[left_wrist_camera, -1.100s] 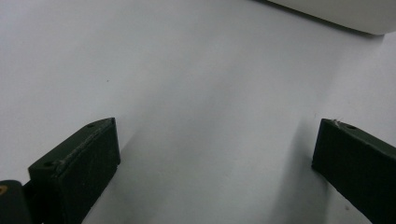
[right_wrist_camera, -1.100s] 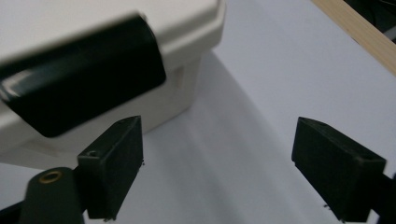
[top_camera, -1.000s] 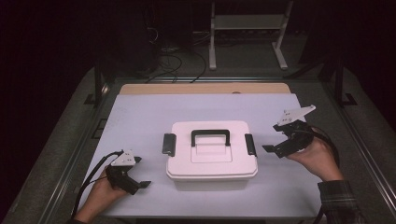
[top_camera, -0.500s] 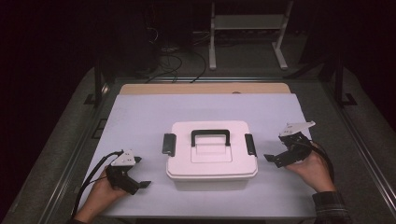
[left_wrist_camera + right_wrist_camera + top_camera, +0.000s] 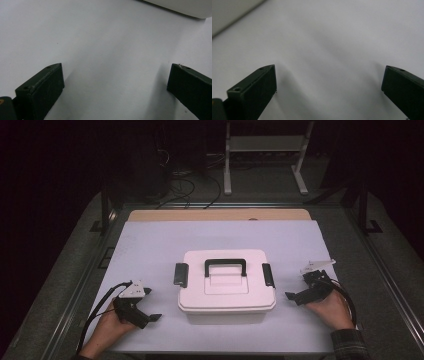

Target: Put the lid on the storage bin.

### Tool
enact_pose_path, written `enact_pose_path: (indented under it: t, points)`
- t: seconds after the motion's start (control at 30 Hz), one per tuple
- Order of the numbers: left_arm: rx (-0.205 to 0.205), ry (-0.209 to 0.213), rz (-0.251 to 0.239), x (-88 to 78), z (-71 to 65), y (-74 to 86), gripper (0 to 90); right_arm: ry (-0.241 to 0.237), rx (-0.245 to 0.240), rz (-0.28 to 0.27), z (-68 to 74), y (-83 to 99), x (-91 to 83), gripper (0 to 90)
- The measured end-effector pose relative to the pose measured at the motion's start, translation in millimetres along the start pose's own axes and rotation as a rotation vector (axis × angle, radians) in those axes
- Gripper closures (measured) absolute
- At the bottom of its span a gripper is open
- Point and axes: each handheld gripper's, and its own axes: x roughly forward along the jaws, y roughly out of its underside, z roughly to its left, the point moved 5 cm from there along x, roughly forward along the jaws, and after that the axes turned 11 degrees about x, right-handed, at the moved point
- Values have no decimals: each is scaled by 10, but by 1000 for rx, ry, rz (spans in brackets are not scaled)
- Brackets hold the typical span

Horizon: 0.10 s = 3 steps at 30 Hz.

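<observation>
Bright bench under overhead light, dark room all around

In the high view the white bench sheet (image 5: 150, 250) is evenly lit from above while the floor and background sink into near black; the picture is soft and slightly grainy. The white storage box (image 5: 227, 287) casts only a faint shadow at its base. In both gripper views the black jaws are sharp enough, throwing soft grey shadows on the sheet, and the box edge (image 5: 180, 7) is blurred.

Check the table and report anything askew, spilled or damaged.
Nothing stands out. The white lidded box sits square on the white mat, both black latches down, handle flat. Both grippers rest open beside it.
</observation>
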Motion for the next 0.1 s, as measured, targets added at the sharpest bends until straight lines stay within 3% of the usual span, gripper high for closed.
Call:
enact_pose_path:
  t: [0.03,0.1]
  points:
    - [-1,0,-1,1,0,0,0,3,-1,13,-12,30,28,0]
    - [-1,0,-1,1,0,0,0,-9,9,-14,-19,48,20,0]
